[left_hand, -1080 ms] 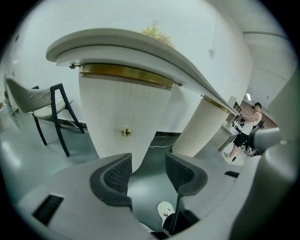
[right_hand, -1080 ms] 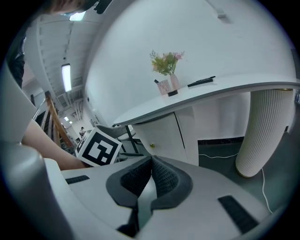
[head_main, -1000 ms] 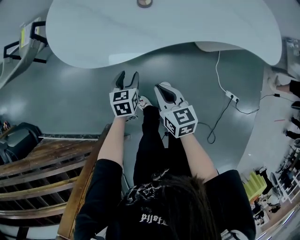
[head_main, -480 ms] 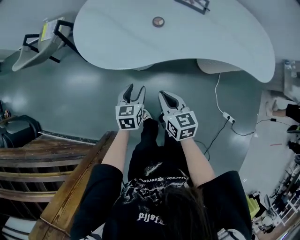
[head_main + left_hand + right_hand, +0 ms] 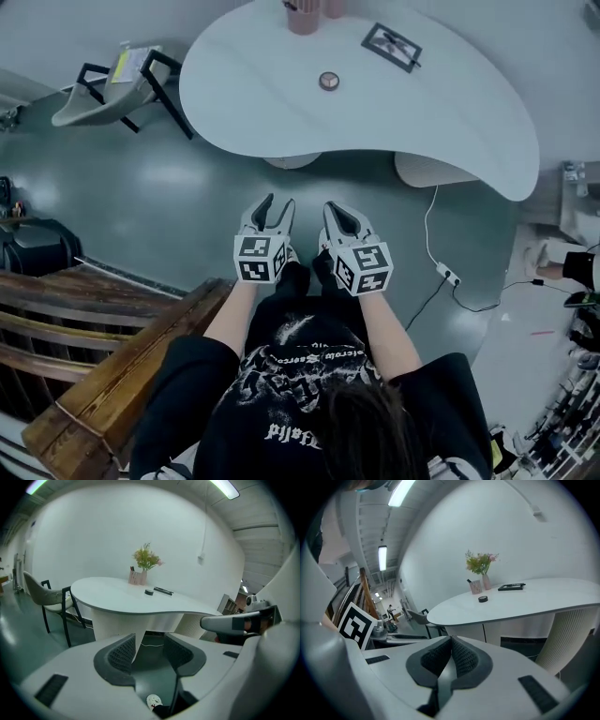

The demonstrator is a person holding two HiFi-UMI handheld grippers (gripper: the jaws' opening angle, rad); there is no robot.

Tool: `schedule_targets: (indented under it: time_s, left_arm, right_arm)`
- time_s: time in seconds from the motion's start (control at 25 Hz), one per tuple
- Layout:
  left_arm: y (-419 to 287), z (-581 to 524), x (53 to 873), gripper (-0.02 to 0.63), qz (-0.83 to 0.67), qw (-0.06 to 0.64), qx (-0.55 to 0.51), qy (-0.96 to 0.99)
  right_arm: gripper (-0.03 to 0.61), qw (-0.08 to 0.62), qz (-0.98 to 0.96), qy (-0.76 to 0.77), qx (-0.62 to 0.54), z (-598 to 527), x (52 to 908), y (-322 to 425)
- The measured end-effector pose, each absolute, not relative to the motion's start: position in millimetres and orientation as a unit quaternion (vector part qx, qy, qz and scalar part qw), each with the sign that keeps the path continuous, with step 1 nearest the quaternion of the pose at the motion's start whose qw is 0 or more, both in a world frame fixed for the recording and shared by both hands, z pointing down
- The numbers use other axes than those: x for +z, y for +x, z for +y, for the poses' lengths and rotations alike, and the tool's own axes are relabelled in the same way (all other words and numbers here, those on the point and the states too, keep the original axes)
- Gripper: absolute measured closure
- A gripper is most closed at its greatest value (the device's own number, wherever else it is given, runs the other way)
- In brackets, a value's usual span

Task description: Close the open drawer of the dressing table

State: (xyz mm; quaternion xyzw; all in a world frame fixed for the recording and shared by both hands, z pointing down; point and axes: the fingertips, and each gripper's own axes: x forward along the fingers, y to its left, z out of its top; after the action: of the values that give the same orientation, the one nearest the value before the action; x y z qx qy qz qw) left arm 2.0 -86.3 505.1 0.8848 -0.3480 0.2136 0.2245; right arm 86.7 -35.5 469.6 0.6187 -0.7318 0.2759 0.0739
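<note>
We hold two white plastic tongs close side by side on bare forearms (image 5: 230, 314) stretched forward, each topped by a cube (image 5: 260, 259) of black-and-white square markers. The left tongs (image 5: 276, 206) are released: their dark, mesh-textured pads (image 5: 123, 652) stand apart with nothing held between them, and the jaws have just been closing a little. The right tongs (image 5: 337, 210) are clenched, pad tips meeting on nothing. Both point forward and slightly down.

Ahead of both tongs, well apart, stands the dressing table (image 5: 375, 112): a smooth, white, kidney-shaped top on a pale ribbed column (image 5: 569, 634) ahead and right of the right tongs. Flat white panels (image 5: 515, 629) run under its near edge; we cannot tell which is the drawer or whether it stands open. On the top's far side sit a pink vase (image 5: 486, 581) of flowers, a small dark disc (image 5: 328, 81) and a flat black frame (image 5: 392, 45). Ahead and left of the left tongs is a pale shell chair (image 5: 103, 98) on thin black legs; behind and left, brown wooden slats (image 5: 84, 319). The floor (image 5: 169, 206) is glossy grey-green, with a white power strip (image 5: 448, 276) right of the right tongs.
</note>
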Motion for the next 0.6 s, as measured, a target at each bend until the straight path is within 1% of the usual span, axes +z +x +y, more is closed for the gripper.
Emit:
schedule_targets:
  time_s: [0.2, 0.6]
  left_arm:
    - [5.0, -78.6, 476.1, 0.411, -0.348, 0.206, 0.199, 0.893]
    - [10.5, -63.7, 452.6, 0.419, -0.363, 0.200, 0.187, 0.891]
  right_arm:
    - [0.552, 0.072, -0.733, 0.622, 0.264, -29.5, 455.1, 95.3]
    - [0.552, 0.066, -0.745, 0.616, 0.245, -25.8, 434.9, 104.9]
